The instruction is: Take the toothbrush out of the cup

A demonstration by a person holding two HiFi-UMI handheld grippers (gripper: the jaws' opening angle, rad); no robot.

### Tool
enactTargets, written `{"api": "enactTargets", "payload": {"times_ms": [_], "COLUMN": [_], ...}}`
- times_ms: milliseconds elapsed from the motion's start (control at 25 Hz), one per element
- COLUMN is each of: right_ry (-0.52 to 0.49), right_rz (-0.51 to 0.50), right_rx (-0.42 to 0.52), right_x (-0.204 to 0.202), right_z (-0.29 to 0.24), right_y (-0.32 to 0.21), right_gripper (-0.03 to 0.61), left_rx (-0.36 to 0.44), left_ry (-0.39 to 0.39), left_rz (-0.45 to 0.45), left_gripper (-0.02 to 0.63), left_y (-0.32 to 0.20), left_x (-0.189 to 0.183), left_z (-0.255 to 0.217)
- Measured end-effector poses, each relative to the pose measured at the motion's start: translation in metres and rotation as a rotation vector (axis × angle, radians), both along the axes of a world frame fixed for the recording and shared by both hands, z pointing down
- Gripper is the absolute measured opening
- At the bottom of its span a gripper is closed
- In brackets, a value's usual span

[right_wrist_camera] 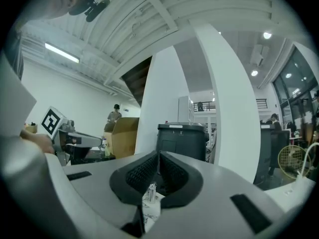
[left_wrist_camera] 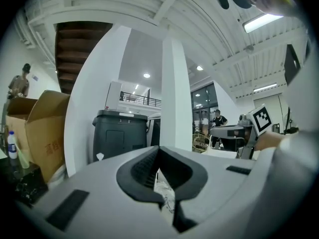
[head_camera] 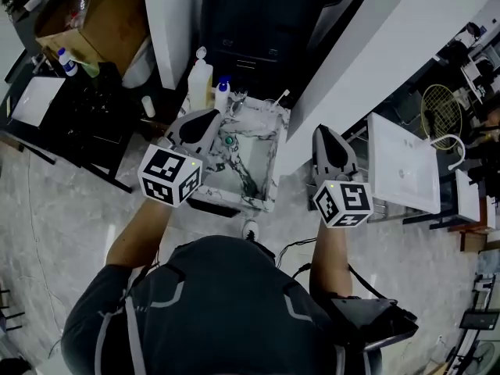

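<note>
Left gripper (head_camera: 212, 116) and right gripper (head_camera: 322, 132) jaws are together, empty: open one before reaching the far-edge toothbrush (head_camera: 279, 97).

- A white, grey-veined washstand (head_camera: 267, 141) is seen standing on the pale marbled floor (head_camera: 62, 225).
- Along its back rim a tall white bottle (head_camera: 200, 80) and a smaller blue-capped bottle (head_camera: 223, 94) are set upright, just beside each other.
- Next to them a small shiny item (head_camera: 238, 98) is placed; it is too small to be named.
- To the left, a black table (head_camera: 78, 127) is seen, with a white sheet (head_camera: 35, 100) laid on it.
</note>
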State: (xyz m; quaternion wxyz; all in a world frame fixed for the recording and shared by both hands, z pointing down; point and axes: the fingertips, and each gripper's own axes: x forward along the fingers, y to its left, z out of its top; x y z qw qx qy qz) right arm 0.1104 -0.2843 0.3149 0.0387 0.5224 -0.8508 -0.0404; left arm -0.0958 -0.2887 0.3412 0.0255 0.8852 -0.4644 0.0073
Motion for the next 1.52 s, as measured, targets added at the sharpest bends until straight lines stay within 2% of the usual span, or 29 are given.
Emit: {"api": "enactTargets", "payload": {"times_ms": [240,440,720,800,840,1240,1520], "right_ry": [-0.008,-0.024,-0.039,-0.042,-0.044,-0.059,-0.057], "right_rz": [-0.08,-0.148,-0.227,-0.231,-0.232,-0.207,-0.25], "right_rx": [-0.024,-0.052,-0.102,-0.141,-0.16,-0.283,-0.398], "right_x": [0.032,0.052,0.061,0.059,0.058,0.049,0.034], "right_z": [0.004,0.013,0.042,0.057,0.065,0.154,0.23], "right_y": [-0.061,-0.102,-0.151,-0.163,-0.168,-0.223,-0.252], "right_gripper": [0.033,0.033,0.041,0.132,0.146,0.158,0.166], "left_rx": [-0.024,-0.034,-0.045,-0.068,-0.082,-0.178,-0.252], "left_ry": [-0.024,-0.033,-0.056,-0.05,-0.044,-0.035,-0.021], "left_rz": [-0.102,-0.148,-0.217,-0.22,-0.219,-0.212,-0.27], "left_gripper": [0.009,0.009,0.009,0.009,0.009,0.009,0.009], "left_y": [-0.045,-0.07,-0.093,-0.097,-0.098,-0.112,-0.106], "left_x": [0.028,0.053,0.069,0.069,0.07,0.062,0.056], "left_z": [0.002,0.005,0.024,0.033,0.038,0.092,0.127]}}
